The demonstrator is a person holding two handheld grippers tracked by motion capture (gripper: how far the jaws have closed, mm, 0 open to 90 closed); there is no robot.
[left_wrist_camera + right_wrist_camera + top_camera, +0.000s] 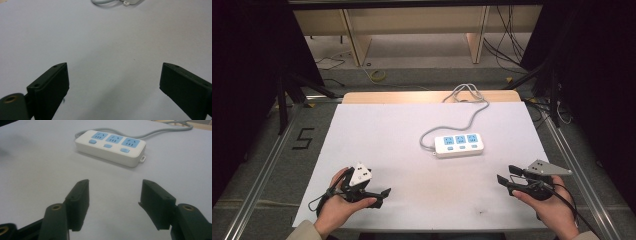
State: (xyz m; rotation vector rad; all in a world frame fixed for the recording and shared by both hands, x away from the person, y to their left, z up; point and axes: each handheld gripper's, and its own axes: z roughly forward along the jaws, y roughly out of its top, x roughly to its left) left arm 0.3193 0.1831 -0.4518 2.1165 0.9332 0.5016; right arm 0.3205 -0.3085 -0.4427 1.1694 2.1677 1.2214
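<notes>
Right now I see the power strip (459, 145) at centre frame on the white table (377, 130), well apart from both grippers, wide bare surface all round. My left gripper (379, 196), lower left, and right gripper (505, 176), lower right, both gape wide, holding nothing. A "5" (303, 139) marks the floor at left

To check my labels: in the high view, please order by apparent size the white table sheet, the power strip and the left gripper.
1. White table sheet.
2. Power strip and left gripper: they look similar, and the gripper is nearer the camera, so unranked.
</notes>
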